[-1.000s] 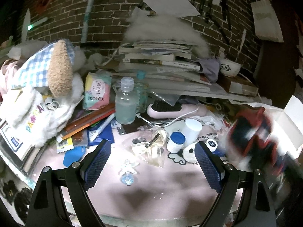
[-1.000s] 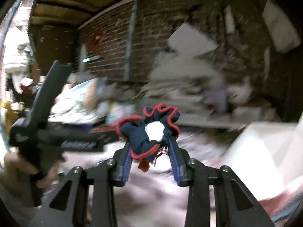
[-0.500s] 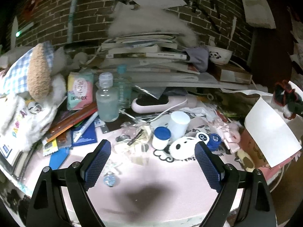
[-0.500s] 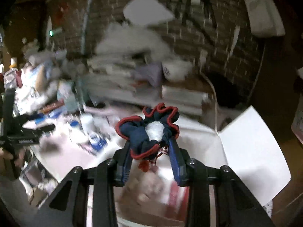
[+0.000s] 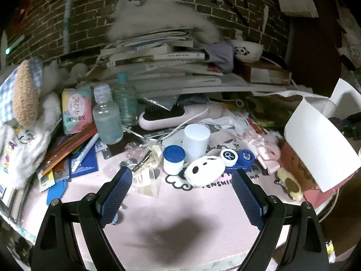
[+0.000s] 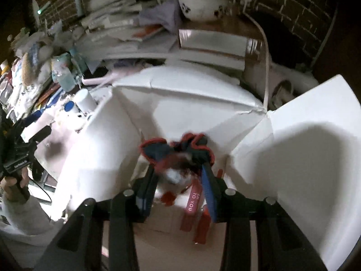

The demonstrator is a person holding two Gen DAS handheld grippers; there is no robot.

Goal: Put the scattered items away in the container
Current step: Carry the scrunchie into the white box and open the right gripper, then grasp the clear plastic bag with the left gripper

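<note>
Scrunchie (image 6: 178, 155), navy with red trim, pinched between right gripper (image 6: 178, 180) jaws directly over open white box (image 6: 180, 103), flaps spread wide. Drop-off step apparently in hand, calling next for jaws parting above box interior. Left gripper (image 5: 180, 194) poised with jaws wide and empty over pink tabletop (image 5: 180, 214), panda plush (image 5: 204, 169) and blue-capped jar (image 5: 173, 160) just beyond.

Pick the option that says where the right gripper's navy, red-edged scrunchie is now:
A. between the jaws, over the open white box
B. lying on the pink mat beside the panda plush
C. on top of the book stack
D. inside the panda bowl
A: in the right wrist view the scrunchie sits between the right gripper's jaws, above the open flaps of the white box.
</note>
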